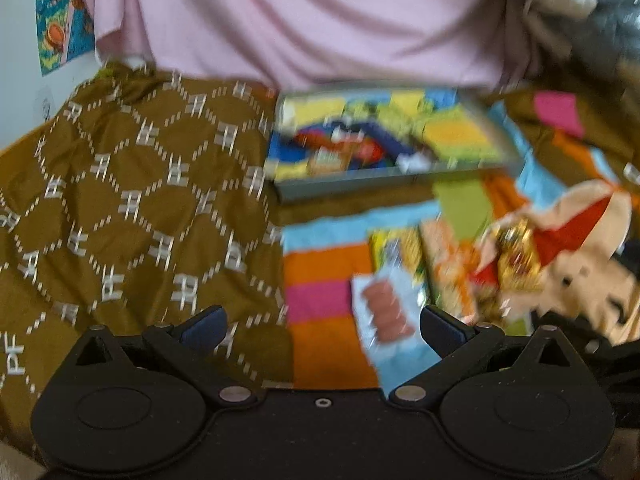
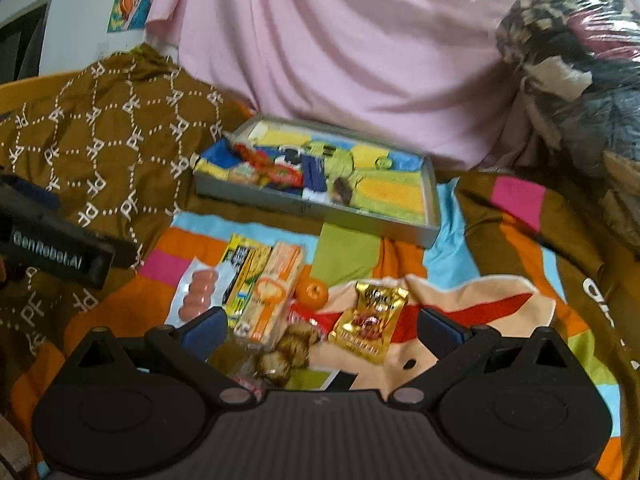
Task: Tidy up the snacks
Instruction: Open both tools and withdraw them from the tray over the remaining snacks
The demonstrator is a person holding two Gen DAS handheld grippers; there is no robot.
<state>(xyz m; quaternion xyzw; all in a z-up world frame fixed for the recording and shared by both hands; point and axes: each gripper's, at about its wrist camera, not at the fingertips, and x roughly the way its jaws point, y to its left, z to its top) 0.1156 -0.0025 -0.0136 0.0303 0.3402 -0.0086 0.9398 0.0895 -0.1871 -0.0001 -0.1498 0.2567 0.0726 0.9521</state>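
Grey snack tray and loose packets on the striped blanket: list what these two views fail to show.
- Grey rectangular tray: left wrist view, motion blur smears its packets into colour patches.
- Gold foil packet: right wrist view, print blurred, unreadable.
- Brown round snacks in clear wrap: partly hidden behind the right hand-held gripper.
- Pale packet of pink rounds: near end hidden by the left hand-held gripper.

A lived-in room of a home, most likely a bedroom: the snacks lie on a striped blanket point(image 2: 516, 200) of many colours spread over soft, rumpled bedding. Behind the blanket hangs a draped pink sheet point(image 2: 340, 60); left of it lies a brown patterned cloth point(image 2: 104, 140), and above that a colourful poster point(image 2: 130, 0) is stuck on a plain white wall
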